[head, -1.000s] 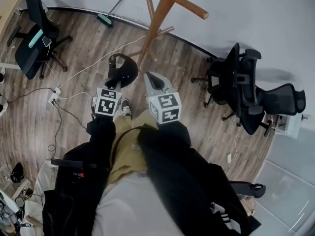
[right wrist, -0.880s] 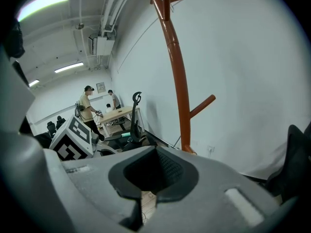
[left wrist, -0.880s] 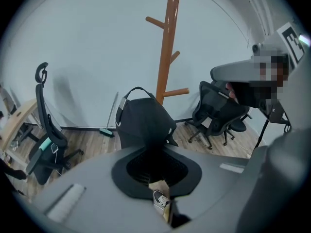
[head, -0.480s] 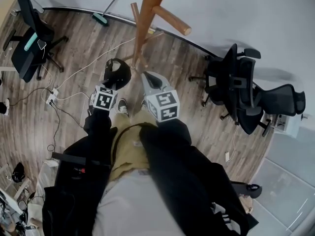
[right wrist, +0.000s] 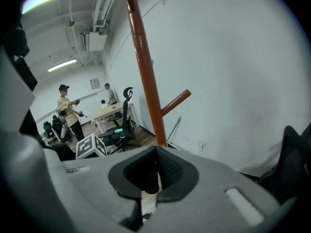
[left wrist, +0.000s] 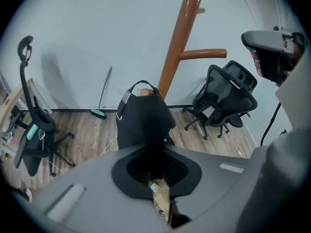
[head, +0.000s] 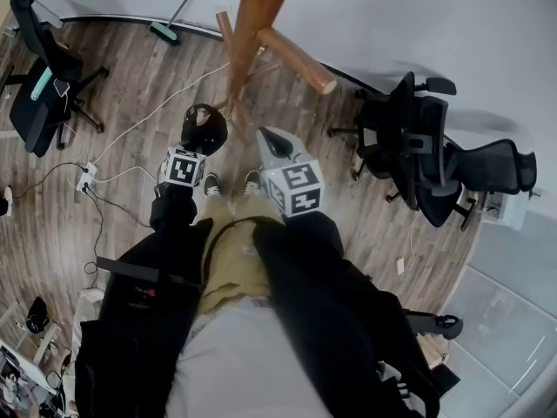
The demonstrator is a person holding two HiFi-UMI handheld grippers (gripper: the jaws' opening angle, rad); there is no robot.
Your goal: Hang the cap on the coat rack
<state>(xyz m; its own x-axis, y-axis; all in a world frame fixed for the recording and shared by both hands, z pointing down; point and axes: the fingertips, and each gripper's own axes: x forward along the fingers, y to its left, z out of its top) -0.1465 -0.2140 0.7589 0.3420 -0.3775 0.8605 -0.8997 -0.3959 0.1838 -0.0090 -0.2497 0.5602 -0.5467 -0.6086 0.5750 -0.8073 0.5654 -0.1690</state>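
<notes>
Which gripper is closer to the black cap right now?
Left. The left gripper has its fingers shut on the cap; the right gripper sits alongside, clear of it.

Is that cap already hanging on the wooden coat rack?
No, the black cap is pinched in the left gripper, on none of the coat rack pegs.

the cap (head: 204, 129) is black. the coat rack (head: 259, 3) is reddish-brown wood. the floor (head: 122, 68) shows grey-brown plank grain. left gripper (head: 200, 140) and right gripper (head: 268, 138) are grey, their cubes (head: 184, 165) patterned with black-and-white squares.
</notes>
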